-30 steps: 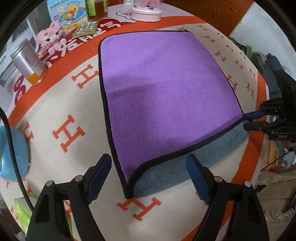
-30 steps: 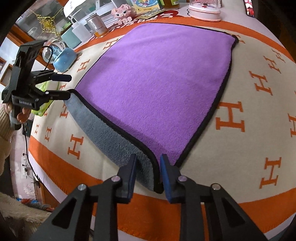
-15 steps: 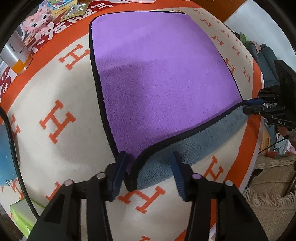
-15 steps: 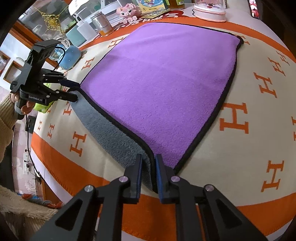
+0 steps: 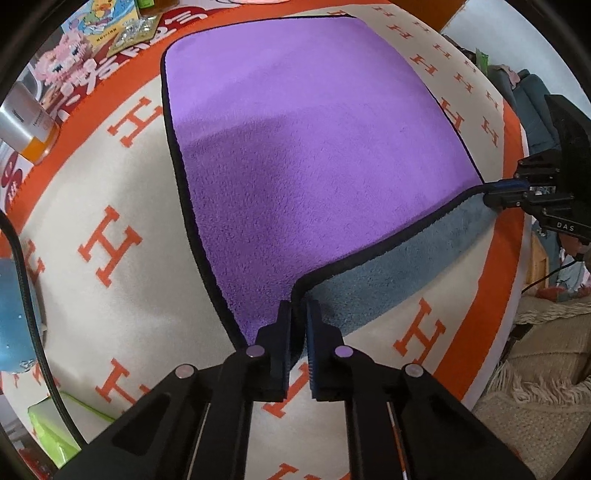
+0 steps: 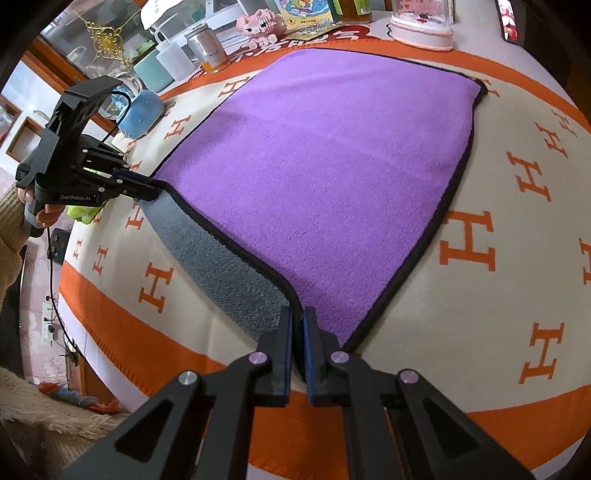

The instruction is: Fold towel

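Observation:
A purple towel [image 5: 306, 140] with black trim and a grey underside lies spread on an orange and cream H-pattern cloth; it also shows in the right wrist view [image 6: 332, 162]. My left gripper [image 5: 298, 308] is shut on the towel's near left corner. My right gripper [image 6: 297, 314] is shut on the near right corner. The near edge between them is lifted, and the grey underside [image 5: 388, 273] shows. The right gripper shows at the right of the left wrist view [image 5: 495, 192]. The left gripper shows at the left of the right wrist view [image 6: 147, 188].
Along the far table edge stand a metal can [image 6: 208, 50], a pink block figure [image 6: 258, 24], a picture book [image 6: 303, 9], a pink-based dome [image 6: 423, 27] and squeeze bottles [image 6: 171, 59]. A blue cup [image 6: 142, 110] and a green pack [image 5: 55, 432] sit at the left.
My left gripper moved in on the near left corner and closed on it. My right gripper stayed shut on its corner. The near edge has risen, showing more grey underside.

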`<state>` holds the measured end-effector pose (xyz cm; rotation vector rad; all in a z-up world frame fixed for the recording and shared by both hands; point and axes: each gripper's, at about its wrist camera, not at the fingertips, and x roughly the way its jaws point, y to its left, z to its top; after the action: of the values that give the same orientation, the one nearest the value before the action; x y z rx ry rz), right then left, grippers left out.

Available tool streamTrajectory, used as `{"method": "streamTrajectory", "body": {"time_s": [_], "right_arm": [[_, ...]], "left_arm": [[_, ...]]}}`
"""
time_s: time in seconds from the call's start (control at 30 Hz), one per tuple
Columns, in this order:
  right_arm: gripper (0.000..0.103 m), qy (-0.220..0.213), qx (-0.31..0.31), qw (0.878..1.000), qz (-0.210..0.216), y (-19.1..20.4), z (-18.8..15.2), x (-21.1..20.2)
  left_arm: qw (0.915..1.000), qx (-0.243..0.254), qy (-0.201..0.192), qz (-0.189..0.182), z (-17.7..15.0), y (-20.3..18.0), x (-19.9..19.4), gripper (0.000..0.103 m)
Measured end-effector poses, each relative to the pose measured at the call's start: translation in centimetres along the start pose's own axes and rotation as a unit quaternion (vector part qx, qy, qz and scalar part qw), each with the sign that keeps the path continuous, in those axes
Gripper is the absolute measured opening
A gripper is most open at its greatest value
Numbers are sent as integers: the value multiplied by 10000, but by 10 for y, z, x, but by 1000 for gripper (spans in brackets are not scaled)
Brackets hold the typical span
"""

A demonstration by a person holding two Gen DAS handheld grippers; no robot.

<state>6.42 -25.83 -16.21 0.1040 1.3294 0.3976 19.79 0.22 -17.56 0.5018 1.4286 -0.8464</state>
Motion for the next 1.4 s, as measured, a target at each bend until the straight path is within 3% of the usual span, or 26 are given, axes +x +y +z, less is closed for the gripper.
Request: {"method": "streamTrajectory", "body": {"time_s": [0.3,0.73,1.4], "right_arm": [[5,-320,-14,9994,-117,5,10,-26],[5,-1033,371,9931,-411,-32,65,-69],[5,-1245,793,9874,-566,-110,156,-41]], "left_arm": [[9982,-64,-421,426,11,-12,-29,4],[9857,-493,-1208,1068,72,5,-81,4],[9669,-1386,-1357,1656,181,61,-41,4]]}}
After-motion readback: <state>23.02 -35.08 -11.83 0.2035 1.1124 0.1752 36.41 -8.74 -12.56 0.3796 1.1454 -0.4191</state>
